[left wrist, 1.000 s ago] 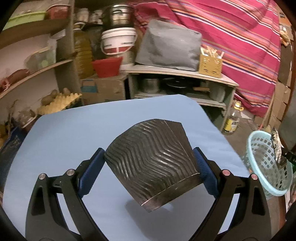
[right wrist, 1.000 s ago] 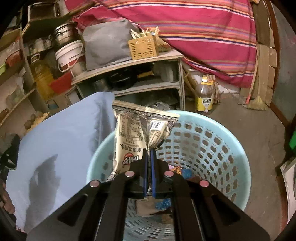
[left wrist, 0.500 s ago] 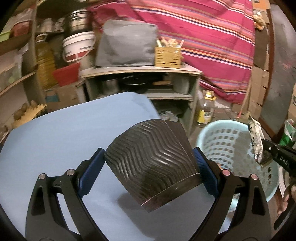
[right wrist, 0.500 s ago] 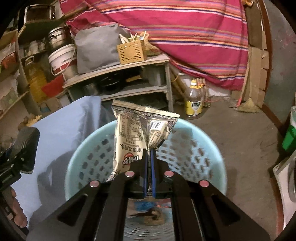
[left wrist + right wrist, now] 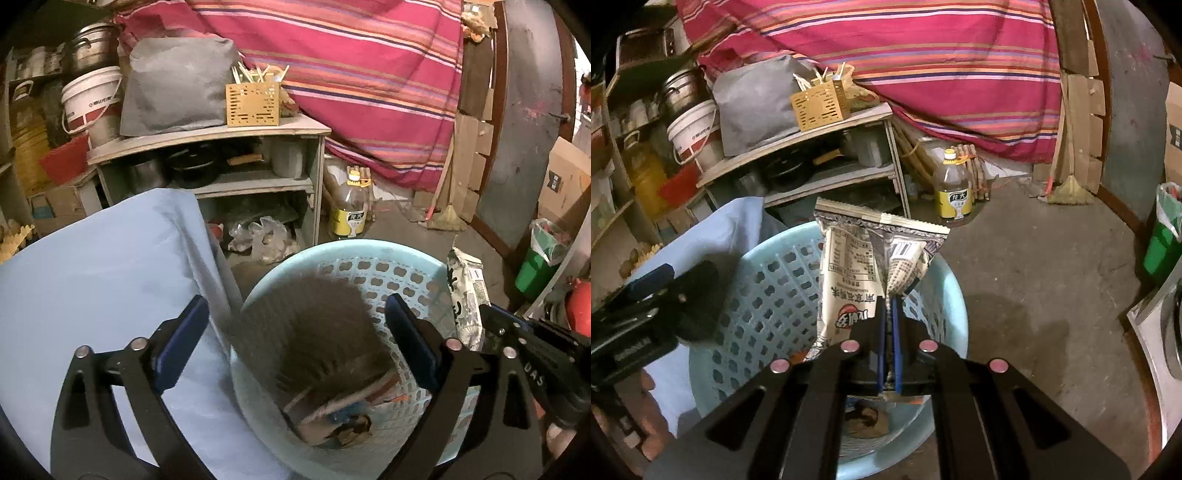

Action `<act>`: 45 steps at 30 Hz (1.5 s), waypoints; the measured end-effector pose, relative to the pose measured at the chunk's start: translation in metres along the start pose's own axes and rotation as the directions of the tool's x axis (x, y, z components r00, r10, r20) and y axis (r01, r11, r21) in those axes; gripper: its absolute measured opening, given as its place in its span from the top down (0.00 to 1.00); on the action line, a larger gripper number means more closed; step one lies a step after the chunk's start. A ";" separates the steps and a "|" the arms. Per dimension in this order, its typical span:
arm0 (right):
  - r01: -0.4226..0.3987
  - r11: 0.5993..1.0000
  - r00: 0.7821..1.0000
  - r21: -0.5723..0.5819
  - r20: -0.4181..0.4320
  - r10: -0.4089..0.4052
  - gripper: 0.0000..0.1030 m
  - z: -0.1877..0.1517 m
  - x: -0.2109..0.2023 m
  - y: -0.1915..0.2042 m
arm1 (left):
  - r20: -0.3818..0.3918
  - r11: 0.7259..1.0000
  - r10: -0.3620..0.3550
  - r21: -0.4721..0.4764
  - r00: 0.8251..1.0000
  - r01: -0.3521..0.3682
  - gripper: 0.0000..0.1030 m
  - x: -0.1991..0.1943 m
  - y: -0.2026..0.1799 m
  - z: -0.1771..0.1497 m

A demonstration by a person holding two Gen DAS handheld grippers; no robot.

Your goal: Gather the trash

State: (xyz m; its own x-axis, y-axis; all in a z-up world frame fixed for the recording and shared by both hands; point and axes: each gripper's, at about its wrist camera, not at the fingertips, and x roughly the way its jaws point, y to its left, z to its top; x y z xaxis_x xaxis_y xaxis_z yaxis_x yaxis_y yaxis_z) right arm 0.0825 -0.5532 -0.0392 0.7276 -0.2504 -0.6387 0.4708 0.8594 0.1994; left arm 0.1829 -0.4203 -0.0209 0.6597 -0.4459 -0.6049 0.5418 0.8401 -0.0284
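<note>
My left gripper (image 5: 295,332) is open over the light blue basket (image 5: 406,269). The dark ribbed cup (image 5: 310,332) is blurred and dropping between its fingers into the basket, where other trash lies (image 5: 343,424). My right gripper (image 5: 886,314) is shut on a snack wrapper (image 5: 857,266) and holds it upright above the basket (image 5: 768,295). The right gripper with its wrapper (image 5: 465,295) shows at the right of the left wrist view. The left gripper (image 5: 661,291) shows at the left of the right wrist view.
The blue-covered table (image 5: 92,266) stands left of the basket. A shelf unit (image 5: 221,147) with pots, a bucket and a yellow box is behind. An oil bottle (image 5: 351,206) and a broom (image 5: 447,206) are on the concrete floor. A green bin (image 5: 1163,236) is far right.
My left gripper swung right from over the table to over the basket, opened and let go of the ribbed cup, which is falling. My right gripper still holds the wrapper above the basket.
</note>
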 end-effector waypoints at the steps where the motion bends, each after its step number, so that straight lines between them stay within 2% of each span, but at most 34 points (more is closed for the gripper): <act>1: -0.003 1.000 1.000 0.002 0.001 0.003 0.96 0.000 0.000 0.000 | -0.003 1.000 -0.003 -0.007 1.000 0.003 0.05 0.000 0.001 0.001; 4: -0.012 1.000 1.000 -0.004 0.006 0.013 0.96 0.003 0.001 0.003 | -0.002 1.000 0.002 -0.016 1.000 -0.002 0.05 -0.005 0.007 0.003; 8: -0.020 1.000 1.000 -0.019 0.003 0.020 0.96 0.003 0.005 0.011 | 0.024 0.998 0.050 -0.027 0.998 -0.049 0.05 -0.022 0.022 0.001; 11: -0.037 0.999 0.999 -0.030 -0.004 0.037 0.92 0.002 0.009 0.019 | 0.042 0.996 0.085 -0.044 0.996 -0.083 0.05 -0.035 0.038 -0.002; 13: -0.016 0.999 1.000 -0.049 -0.018 0.015 0.81 0.001 0.014 0.028 | 0.054 0.993 0.113 -0.054 0.992 -0.110 0.05 -0.046 0.051 -0.005; 14: -0.012 0.999 1.000 -0.053 -0.016 0.012 0.54 0.000 0.015 0.030 | 0.055 0.991 0.121 -0.059 0.991 -0.117 0.05 -0.049 0.056 -0.006; 15: -0.007 0.999 1.000 -0.054 -0.012 0.006 0.37 -0.001 0.015 0.032 | 0.055 0.990 0.130 -0.067 0.990 -0.126 0.05 -0.053 0.062 -0.007; 19: 0.000 0.998 1.000 -0.058 -0.018 -0.001 0.36 -0.003 0.016 0.037 | 0.060 0.985 0.153 -0.092 0.986 -0.147 0.05 -0.070 0.084 -0.012; 21: 0.006 0.998 1.000 -0.064 -0.014 -0.007 0.25 -0.004 0.014 0.039 | 0.066 0.984 0.155 -0.101 0.986 -0.148 0.05 -0.081 0.093 -0.016; 23: 0.016 0.997 1.000 -0.078 -0.002 -0.016 0.18 -0.008 0.010 0.041 | 0.078 0.982 0.164 -0.103 0.983 -0.156 0.05 -0.094 0.101 -0.023; 25: 0.021 0.996 1.000 -0.082 0.002 -0.021 0.16 -0.010 0.004 0.042 | 0.084 0.981 0.173 -0.105 0.981 -0.164 0.05 -0.103 0.105 -0.028; 27: 0.024 0.997 1.000 -0.079 0.016 -0.022 0.07 -0.011 -0.005 0.045 | 0.087 0.979 0.176 -0.115 0.981 -0.166 0.05 -0.117 0.112 -0.035; 31: 0.036 0.997 0.996 -0.069 0.080 -0.031 0.04 -0.013 -0.039 0.056 | 0.106 0.977 0.182 -0.130 0.978 -0.168 0.05 -0.149 0.126 -0.051; 33: 0.048 0.996 0.993 -0.078 0.113 -0.039 0.04 -0.019 -0.054 0.064 | 0.131 0.972 0.211 -0.136 0.969 -0.193 0.05 -0.169 0.134 -0.061; 38: 0.026 0.988 0.991 -0.155 0.134 -0.005 0.04 -0.056 -0.086 0.102 | 0.158 0.962 0.237 -0.175 0.959 -0.209 0.05 -0.211 0.155 -0.088; 45: -0.019 0.971 0.979 -0.238 0.192 0.066 0.04 -0.100 -0.128 0.155 | 0.170 0.941 0.318 -0.178 0.933 -0.289 0.05 -0.256 0.182 -0.131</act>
State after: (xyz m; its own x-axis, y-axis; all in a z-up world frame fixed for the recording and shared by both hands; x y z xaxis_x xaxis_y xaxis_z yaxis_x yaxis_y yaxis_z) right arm 0.0127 -0.3437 -0.0012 0.8393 -0.2742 -0.4694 0.3247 0.9454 0.0283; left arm 0.0443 -0.1123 0.0246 0.8762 -0.2009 -0.4381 0.2266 0.9740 0.0066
